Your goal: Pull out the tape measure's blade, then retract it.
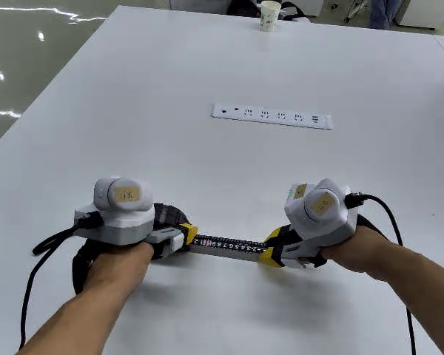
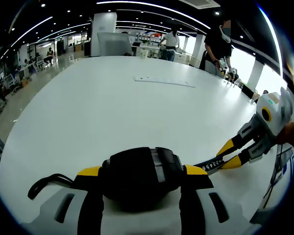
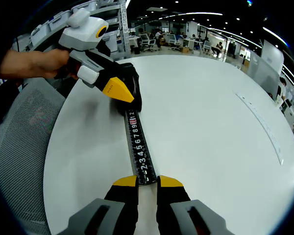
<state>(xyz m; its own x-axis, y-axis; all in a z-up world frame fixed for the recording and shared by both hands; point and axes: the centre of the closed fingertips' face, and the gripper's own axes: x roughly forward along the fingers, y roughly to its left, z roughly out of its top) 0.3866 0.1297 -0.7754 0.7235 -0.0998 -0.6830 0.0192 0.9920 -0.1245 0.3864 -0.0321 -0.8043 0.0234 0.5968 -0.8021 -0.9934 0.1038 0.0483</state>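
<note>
A black tape measure case (image 1: 170, 220) sits between the jaws of my left gripper (image 1: 179, 235), which is shut on it; in the left gripper view the case (image 2: 137, 183) bulges between the yellow-tipped fingers. The black blade (image 1: 228, 243) with white numbers runs out to the right, just above the white table (image 1: 207, 74). My right gripper (image 1: 269, 247) is shut on the blade's far end. In the right gripper view the blade (image 3: 138, 147) leads from my right gripper (image 3: 148, 181) up to the case (image 3: 133, 95) and the left gripper (image 3: 115, 88).
A white power strip (image 1: 271, 116) lies mid-table, and a paper cup (image 1: 269, 15) stands at the far edge. Black cables (image 1: 41, 255) trail from both grippers. A grey mesh chair (image 3: 24, 137) stands beside the table, and people stand in the background.
</note>
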